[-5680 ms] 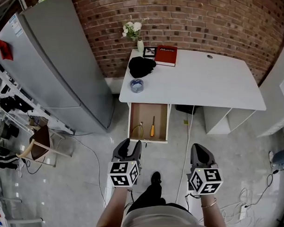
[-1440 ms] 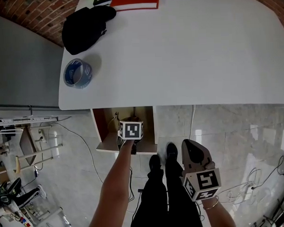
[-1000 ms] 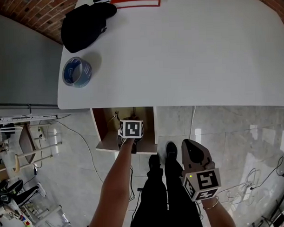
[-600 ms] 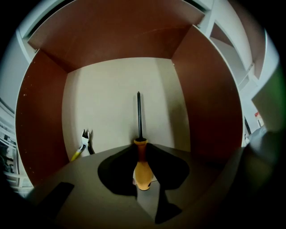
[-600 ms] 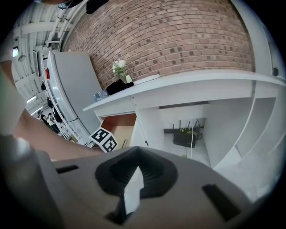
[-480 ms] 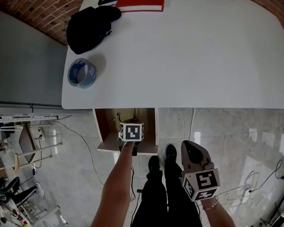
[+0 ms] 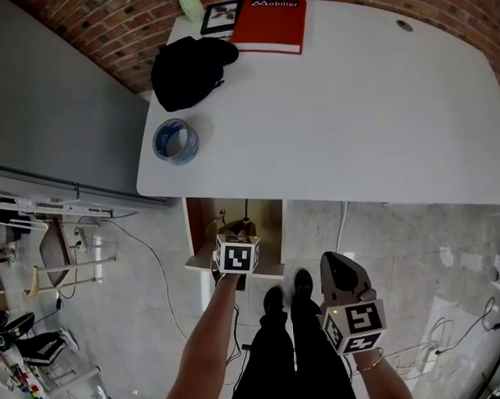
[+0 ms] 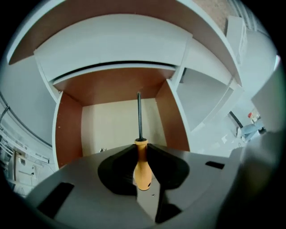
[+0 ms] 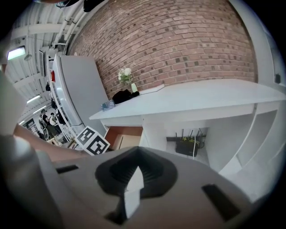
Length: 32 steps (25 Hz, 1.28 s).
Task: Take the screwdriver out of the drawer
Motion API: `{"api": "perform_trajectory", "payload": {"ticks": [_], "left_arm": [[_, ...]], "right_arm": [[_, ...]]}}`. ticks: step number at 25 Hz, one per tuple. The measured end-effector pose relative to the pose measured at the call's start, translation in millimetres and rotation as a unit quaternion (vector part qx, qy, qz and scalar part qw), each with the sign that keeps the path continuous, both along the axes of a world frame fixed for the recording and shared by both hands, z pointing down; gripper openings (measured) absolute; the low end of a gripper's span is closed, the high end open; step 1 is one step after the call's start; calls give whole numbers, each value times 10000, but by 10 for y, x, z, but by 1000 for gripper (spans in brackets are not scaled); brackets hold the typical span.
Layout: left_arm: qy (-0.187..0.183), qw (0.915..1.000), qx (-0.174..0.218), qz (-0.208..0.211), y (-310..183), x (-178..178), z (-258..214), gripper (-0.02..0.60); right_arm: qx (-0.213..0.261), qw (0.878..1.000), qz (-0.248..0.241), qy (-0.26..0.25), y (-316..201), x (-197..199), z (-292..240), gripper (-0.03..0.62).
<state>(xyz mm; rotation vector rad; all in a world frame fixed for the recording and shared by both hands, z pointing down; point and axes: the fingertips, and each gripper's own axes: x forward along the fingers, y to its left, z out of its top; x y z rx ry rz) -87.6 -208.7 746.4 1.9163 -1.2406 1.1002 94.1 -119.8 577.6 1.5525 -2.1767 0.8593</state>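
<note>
White desk (image 7: 378,108), brick wall (image 7: 105,32); left gripper (image 8: 141,146) just clamped onto screwdriver (image 8: 142,172), right gripper (image 9: 136,151) closed.

Head view, occlusions
Desk top (image 7: 353,109) covers rear of drawer (image 7: 195,229); marker cube (image 7: 237,255) hides handle of screwdriver (image 8: 142,166); vase (image 7: 190,2) cut by top edge

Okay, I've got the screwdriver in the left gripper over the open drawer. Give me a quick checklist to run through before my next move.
1. Grip: the left gripper has just been closing its jaws, and they press on the screwdriver at its orange handle: ok.
2. Shaft runs straight ahead in line with the jaws, not skewed: ok.
3. Tip lifted above the drawer walls and free of the desk edge over it: cannot tell.
4. Right gripper shut, empty, held off to the side of the drawer: ok.
5. Bare room on the desk top to set it down: ok.
</note>
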Motion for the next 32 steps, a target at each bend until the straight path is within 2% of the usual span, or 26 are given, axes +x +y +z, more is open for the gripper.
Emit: {"api": "perform_trajectory", "payload": {"ticks": [20,26,32], "left_arm": [[489,9927,1102,54,295,63,-1554,63],[651,9855,1562,80,399,90,-2082,63],[841,9735,2125,81,472,87,-2685,63]], "right_arm": [[665,9974,-263,-13,67,-263,-938,2],[941,9952,-274,5,62,-255,-1246,2],[1204,9925,-207,76,67,-183,-1544,2]]}}
